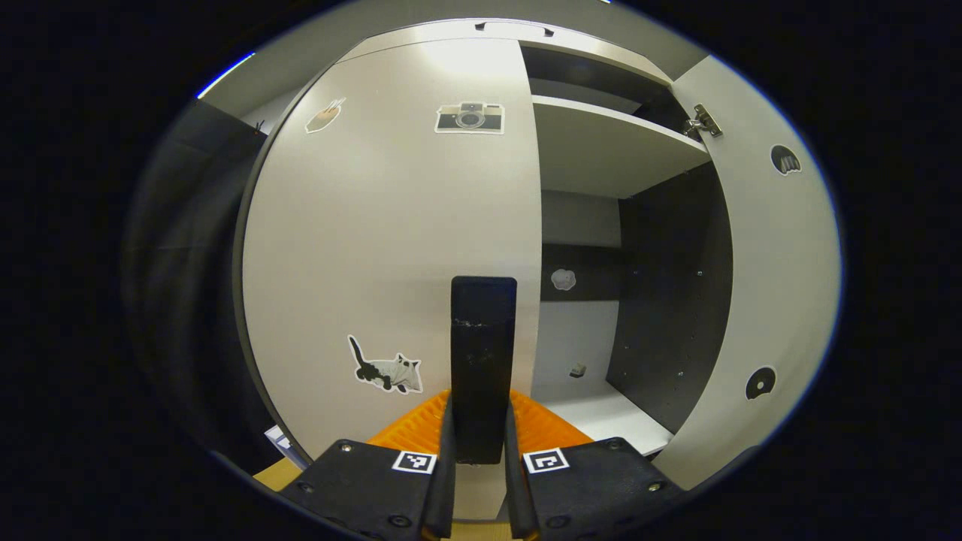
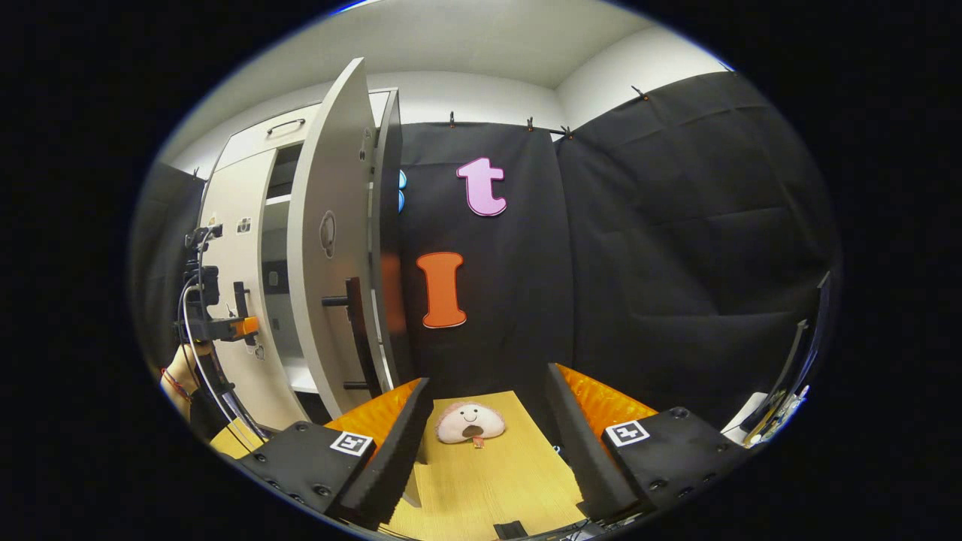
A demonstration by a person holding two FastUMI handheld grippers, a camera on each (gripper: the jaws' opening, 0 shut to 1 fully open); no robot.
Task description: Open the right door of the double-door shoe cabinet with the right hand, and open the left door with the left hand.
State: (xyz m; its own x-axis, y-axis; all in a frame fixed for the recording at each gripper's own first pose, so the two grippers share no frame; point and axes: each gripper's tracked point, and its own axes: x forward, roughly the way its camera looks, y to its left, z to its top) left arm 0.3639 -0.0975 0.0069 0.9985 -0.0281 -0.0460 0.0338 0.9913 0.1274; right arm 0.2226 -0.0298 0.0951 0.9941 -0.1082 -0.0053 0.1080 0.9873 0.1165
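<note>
The left gripper [image 1: 482, 451] is clamped on the dark handle [image 1: 483, 353] of the left door [image 1: 376, 248], which sits flush and closed. The right door [image 2: 331, 248] stands swung wide, its free edge clear of the shelves [image 1: 609, 143]. The right gripper [image 2: 485, 436] hangs apart from it over the wooden table [image 2: 488, 481], jaws spread wide. No readable writing; the doors carry picture stickers [image 1: 470, 118].
</note>
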